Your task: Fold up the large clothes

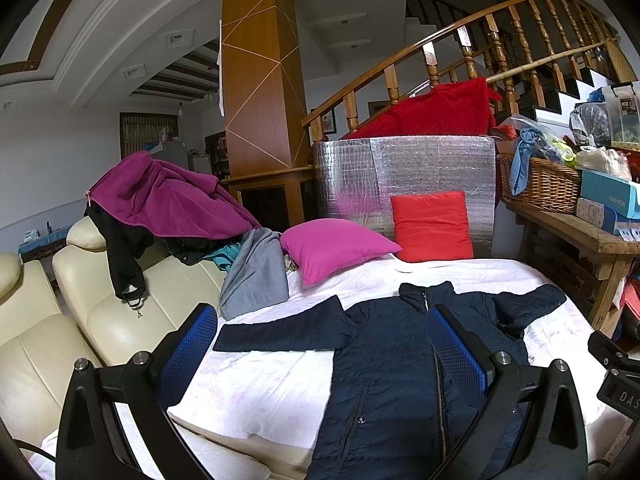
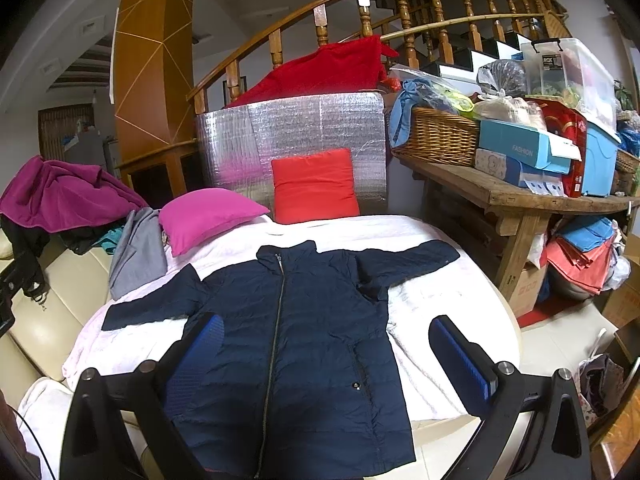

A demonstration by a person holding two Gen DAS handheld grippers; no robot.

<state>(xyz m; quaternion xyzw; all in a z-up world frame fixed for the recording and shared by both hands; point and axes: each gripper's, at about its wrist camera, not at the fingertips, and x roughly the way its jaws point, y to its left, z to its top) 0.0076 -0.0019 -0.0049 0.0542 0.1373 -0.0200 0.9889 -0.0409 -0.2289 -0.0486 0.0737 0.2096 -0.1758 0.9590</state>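
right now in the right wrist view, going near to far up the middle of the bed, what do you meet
navy zip jacket spread flat on the white bed cover → red cushion standing upright → silver foil panel behind it → red blanket draped on top → wooden stair railing

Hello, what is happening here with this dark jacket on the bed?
A person holds two pairs of tongs above a navy jacket that lies flat, zipped up, with both sleeves spread out on a white sheet. Nothing is folded yet. The left tongs and the right tongs are both open and hold nothing. Behind the jacket are a magenta pillow and a red pillow; other clothes are piled on the cream sofa.
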